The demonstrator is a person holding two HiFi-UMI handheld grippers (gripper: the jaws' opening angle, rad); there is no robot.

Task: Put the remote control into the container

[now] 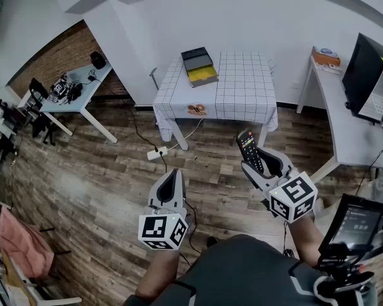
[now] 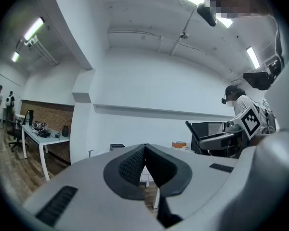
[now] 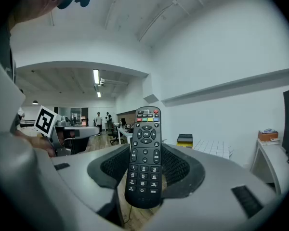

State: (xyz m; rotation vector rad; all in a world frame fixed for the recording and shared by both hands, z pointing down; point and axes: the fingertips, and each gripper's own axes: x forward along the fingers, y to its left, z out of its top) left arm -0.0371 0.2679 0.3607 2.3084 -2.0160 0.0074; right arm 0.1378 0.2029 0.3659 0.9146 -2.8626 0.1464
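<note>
gripping only the lower part of the remote control, the right gripper is set wide around it, with the remote upright and well apart from the container on the checked table. a tilt or slip could be caused by that low hold on the way over. the left gripper is seen shut, with nothing held. a power strip and its cable are laid across the floor between.
</note>
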